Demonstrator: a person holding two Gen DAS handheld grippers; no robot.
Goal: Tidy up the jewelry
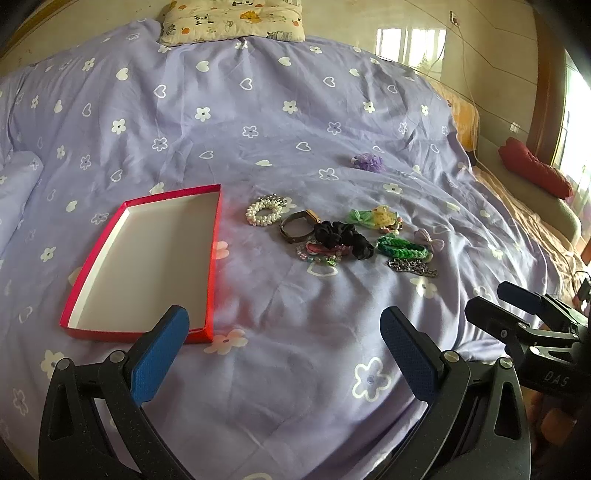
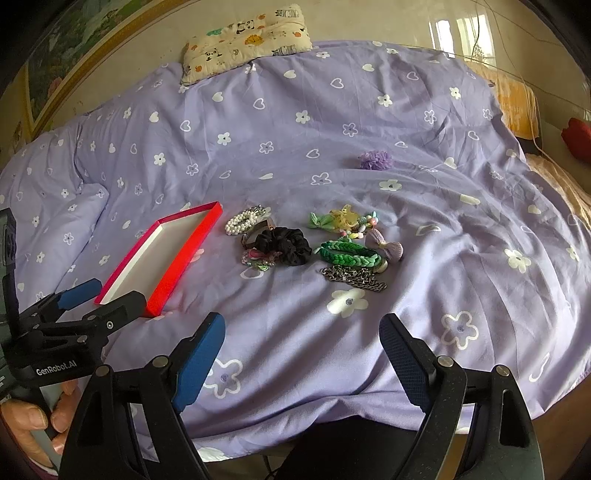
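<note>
A shallow red box (image 1: 96, 284) (image 2: 184, 254) with a white inside lies empty on the purple bedspread. To its right is a heap of jewelry: a pearl bracelet (image 1: 263, 211) (image 2: 240, 221), a black scrunchie (image 1: 343, 238) (image 2: 286, 243), a green braided band (image 1: 400, 248) (image 2: 347, 253), a metal chain (image 1: 412, 266) (image 2: 352, 278). My left gripper (image 1: 284, 325) stands open, short of the box and the heap. My right gripper (image 2: 303, 328) is open too, nearer than the chain, nothing between its fingers.
A purple pompom (image 1: 367, 161) (image 2: 376, 159) lies apart, farther back. A patterned pillow (image 1: 232, 20) (image 2: 245, 40) rests at the head of the bed. A red cushion (image 1: 533, 170) sits on a seat at the right. A hand (image 2: 33, 421) grips the left tool.
</note>
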